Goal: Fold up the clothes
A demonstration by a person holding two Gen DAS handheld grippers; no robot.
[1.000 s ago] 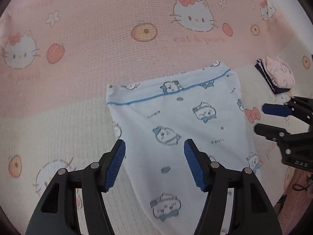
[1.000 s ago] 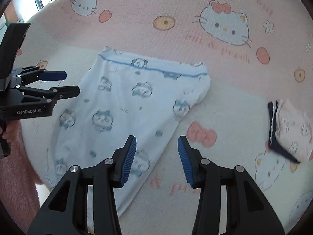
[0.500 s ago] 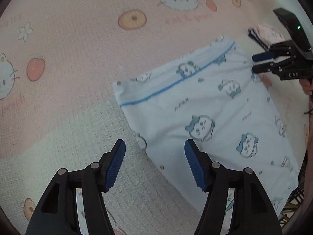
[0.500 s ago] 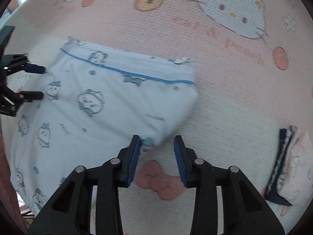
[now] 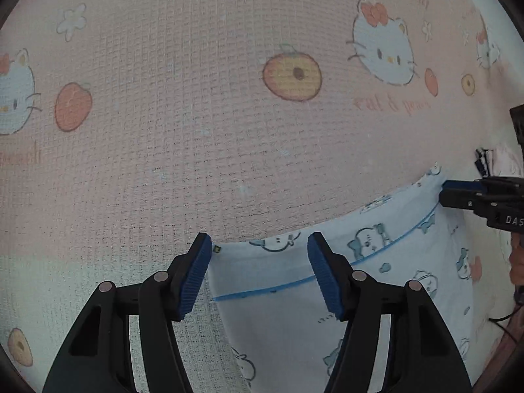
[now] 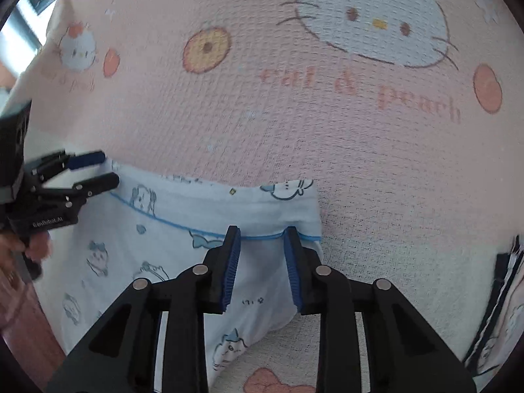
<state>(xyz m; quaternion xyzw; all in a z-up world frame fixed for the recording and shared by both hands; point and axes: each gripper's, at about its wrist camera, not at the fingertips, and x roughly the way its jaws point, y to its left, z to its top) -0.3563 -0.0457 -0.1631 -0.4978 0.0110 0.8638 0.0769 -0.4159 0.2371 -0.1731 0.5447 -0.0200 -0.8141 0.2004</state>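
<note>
Light blue trousers (image 5: 376, 278) printed with small cartoon animals lie flat on a pink cartoon-cat blanket (image 5: 196, 114). My left gripper (image 5: 260, 255) is open, and the waistband's left corner lies between its blue pads. In the right wrist view the trousers (image 6: 157, 249) spread to the lower left. My right gripper (image 6: 262, 239) hangs over the waistband near its right corner, jaws closing, with cloth lying flat between the pads and a gap still showing. Each gripper shows in the other's view: the right gripper (image 5: 458, 195) and the left gripper (image 6: 95, 170).
A small folded stack of pink and dark clothes (image 6: 504, 311) sits on the blanket to the right of the trousers, and shows as folded clothes (image 5: 494, 160) in the left wrist view. A person's hand (image 6: 36, 249) holds the left gripper's handle. The blanket (image 6: 327, 114) stretches far beyond the waistband.
Both grippers have moved up along the trousers to the waistband, one at each corner. The right gripper's jaws have narrowed. The trousers lie where they were.
</note>
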